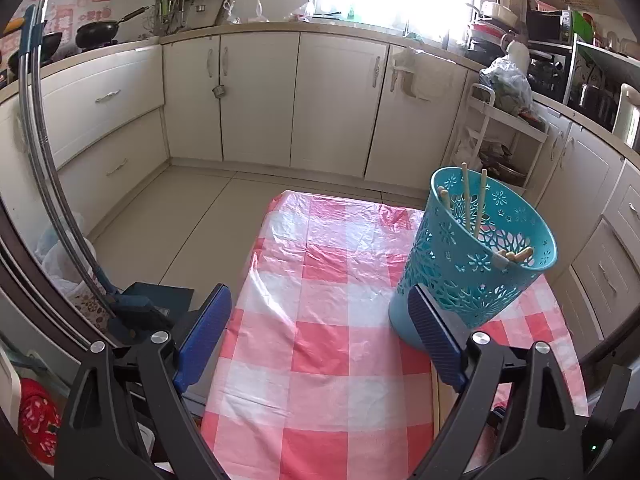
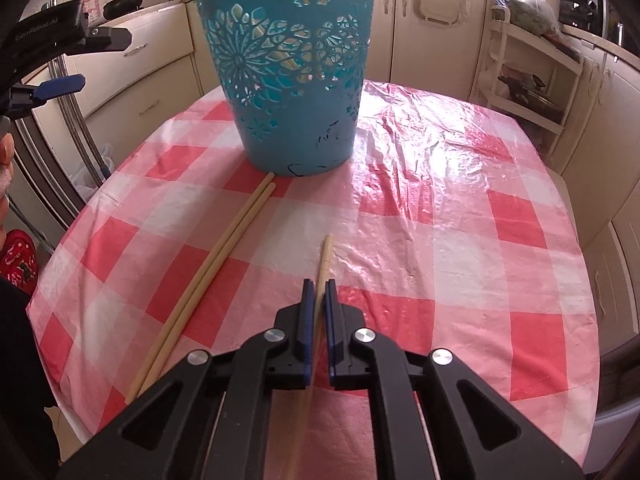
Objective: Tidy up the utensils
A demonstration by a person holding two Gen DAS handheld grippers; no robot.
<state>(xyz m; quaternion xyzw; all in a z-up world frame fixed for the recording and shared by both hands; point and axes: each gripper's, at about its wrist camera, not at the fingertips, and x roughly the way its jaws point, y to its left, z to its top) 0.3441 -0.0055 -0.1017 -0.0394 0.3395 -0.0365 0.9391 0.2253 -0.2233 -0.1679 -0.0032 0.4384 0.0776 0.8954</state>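
- I count one teal basket (image 2: 294,68) standing upright on the table (image 2: 460,240), which is covered in a pink-and-white checked cloth.
- My right gripper (image 2: 319,286) has its fingers (image 2: 307,312) clenched on one chopstick (image 2: 325,258); the stick's tip points toward the basket and stops well short of its base.
- Two more chopsticks (image 2: 212,264) lie side by side on the table, left of the held one. Their far ends lie just beside the basket's base; I cannot tell whether they touch it.
- That makes three chopsticks outside the basket.
- From the left wrist view, two chopsticks (image 1: 474,200) stand tilted inside the basket (image 1: 472,256), their tips above the rim. Further wooden ends show at the far rim and the near rim; I cannot count those.
- My left gripper (image 1: 320,332) has its fingers (image 1: 206,338) spread wide and released, holding nothing, just left of the basket, with the right finger in front of the basket's base.
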